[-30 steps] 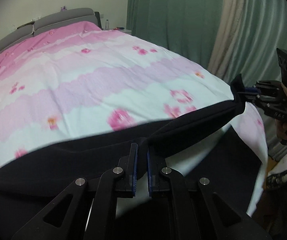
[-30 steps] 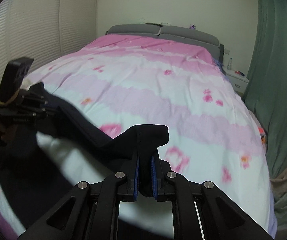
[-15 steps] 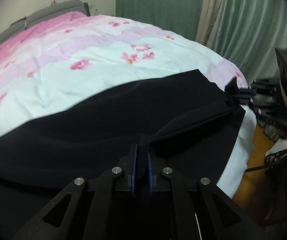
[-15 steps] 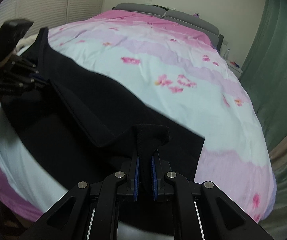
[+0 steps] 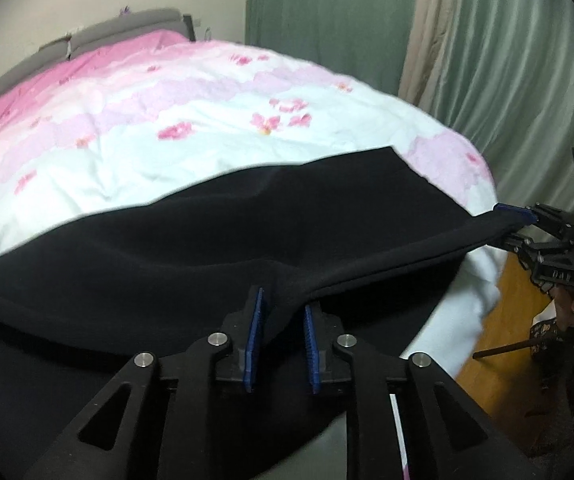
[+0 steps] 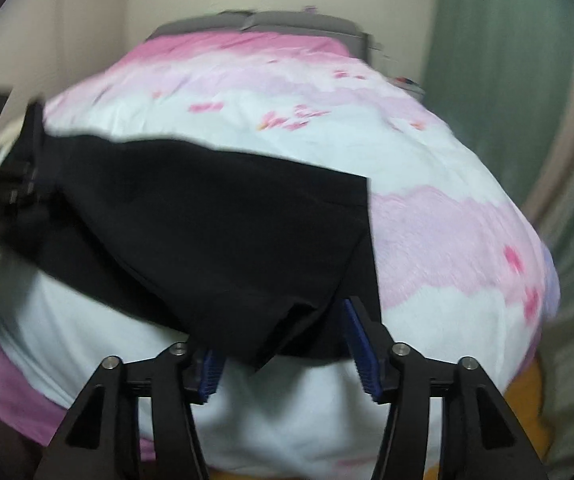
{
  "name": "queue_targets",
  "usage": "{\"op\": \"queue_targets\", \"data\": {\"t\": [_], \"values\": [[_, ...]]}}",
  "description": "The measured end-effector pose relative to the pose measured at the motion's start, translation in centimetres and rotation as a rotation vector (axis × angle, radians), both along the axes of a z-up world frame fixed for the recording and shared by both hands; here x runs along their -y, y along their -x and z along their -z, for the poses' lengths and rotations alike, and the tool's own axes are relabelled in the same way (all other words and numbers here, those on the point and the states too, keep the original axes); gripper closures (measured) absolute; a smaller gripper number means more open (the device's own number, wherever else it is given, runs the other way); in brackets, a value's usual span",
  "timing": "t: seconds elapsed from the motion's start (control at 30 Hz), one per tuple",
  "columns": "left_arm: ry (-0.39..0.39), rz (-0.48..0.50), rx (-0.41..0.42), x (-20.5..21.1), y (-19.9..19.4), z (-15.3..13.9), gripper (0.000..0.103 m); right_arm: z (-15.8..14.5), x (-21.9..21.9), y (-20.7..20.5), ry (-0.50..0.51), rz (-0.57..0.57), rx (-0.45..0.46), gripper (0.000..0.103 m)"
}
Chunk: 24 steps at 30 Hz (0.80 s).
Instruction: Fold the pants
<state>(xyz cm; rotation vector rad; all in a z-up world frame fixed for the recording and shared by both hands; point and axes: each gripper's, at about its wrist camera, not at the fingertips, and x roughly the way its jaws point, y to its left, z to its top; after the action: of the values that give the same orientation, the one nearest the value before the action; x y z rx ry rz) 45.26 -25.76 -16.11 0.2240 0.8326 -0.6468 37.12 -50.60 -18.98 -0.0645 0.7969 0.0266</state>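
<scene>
- A bedroom: green curtains (image 5: pixel 507 60) hang at the far right of the bed (image 5: pixel 207 112), and a grey headboard (image 6: pixel 287 24) closes its far end.
- The bed carries a pink-and-white flowered quilt (image 6: pixel 427 216), which fills most of both views.
- The black pants (image 5: pixel 247 232) lie spread across the near end of the bed, their long axis running crosswise to it, from one side edge toward the other; one squared end (image 6: pixel 361 200) points toward the curtain side.
- The left gripper (image 5: pixel 283 340) sits at the near edge of the bed, jaws parted, with a ridge of the pants' fabric lying loose between them.
- The right gripper (image 6: pixel 287 356) sits near the bed's curtain-side corner, jaws spread wide, a corner of the pants draped over the gap, not pinched.
</scene>
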Motion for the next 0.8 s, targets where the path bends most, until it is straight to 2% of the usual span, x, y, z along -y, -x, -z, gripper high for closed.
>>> {"op": "queue_targets", "data": {"t": [0.03,0.1,0.13,0.2,0.27,0.37,0.4,0.5,0.67,0.8], "values": [[-0.002,0.012,0.018,-0.4,0.6,-0.5,0.076,-0.7,0.1,0.7,-0.060,0.041,0.015,0.039],[-0.015,0.024,0.044,-1.0,1.2,-0.9,0.062,-1.3,0.2,1.5,-0.126,0.110,0.027,0.037],[-0.027,0.027,0.060,-1.3,1.4,-0.9,0.060,-1.3,0.2,1.8,-0.143,0.130,0.031,0.036],[-0.052,0.026,0.085,-2.0,1.5,-0.8,0.060,-0.8,0.0,2.2,-0.208,0.195,0.014,0.036],[-0.059,0.018,0.074,-2.8,1.1,-0.5,0.060,0.4,-0.1,2.6,-0.308,0.255,-0.030,0.036],[-0.032,-0.008,0.038,-4.5,0.3,-0.3,0.060,2.4,-0.3,2.9,-0.397,0.351,-0.115,0.036],[-0.029,-0.016,0.039,-5.0,0.2,-0.3,0.060,3.1,-0.3,3.4,-0.460,0.391,-0.139,0.036],[0.001,-0.034,0.033,-6.8,0.2,-0.4,0.059,3.7,-0.9,4.8,-0.585,0.449,-0.128,0.036],[0.045,-0.111,0.020,-9.7,-0.3,-0.3,0.049,2.6,-4.2,5.3,-0.595,0.452,-0.070,0.036],[0.018,-0.180,0.059,-11.0,-0.9,-0.1,0.047,2.8,-5.5,5.0,-0.673,0.490,-0.024,0.036]]}}
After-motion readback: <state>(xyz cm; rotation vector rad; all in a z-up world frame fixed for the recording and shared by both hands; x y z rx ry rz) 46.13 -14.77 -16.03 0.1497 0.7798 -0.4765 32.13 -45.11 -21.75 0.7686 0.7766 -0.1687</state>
